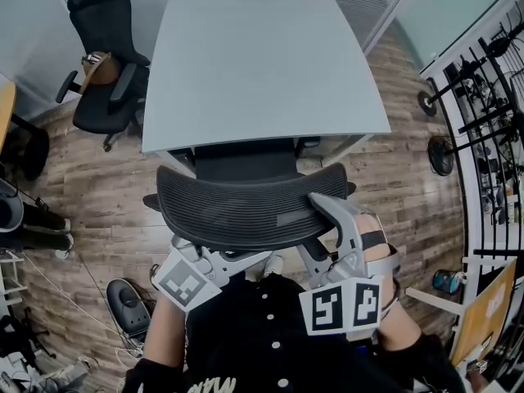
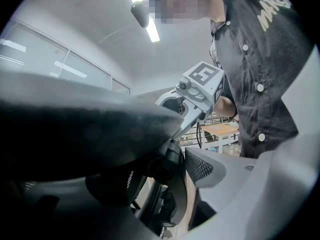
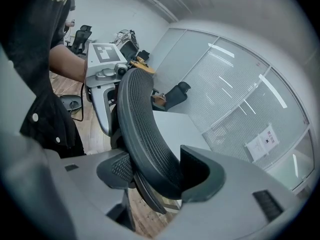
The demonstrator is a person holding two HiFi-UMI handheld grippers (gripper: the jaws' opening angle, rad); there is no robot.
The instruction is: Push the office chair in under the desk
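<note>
The black mesh office chair [image 1: 246,207] stands at the near edge of the pale grey desk [image 1: 254,64], with its seat partly beneath the top. My right gripper [image 1: 332,213] is shut on the right end of the backrest [image 3: 145,134], one pad on each side of the mesh. My left gripper [image 1: 214,258] sits low behind the backrest's left part, its jaws hidden under the rim. In the left gripper view the dark backrest [image 2: 75,129] fills the left and covers one jaw. Only the other pad [image 2: 202,166] shows, close beside the chair's rear bracket [image 2: 167,164].
A second black office chair [image 1: 106,64] stands at the desk's far left corner. A metal rack [image 1: 483,129] lines the right side, with a wooden table [image 1: 487,309] near it. A black device [image 1: 127,301] and cables lie on the wood floor at the left.
</note>
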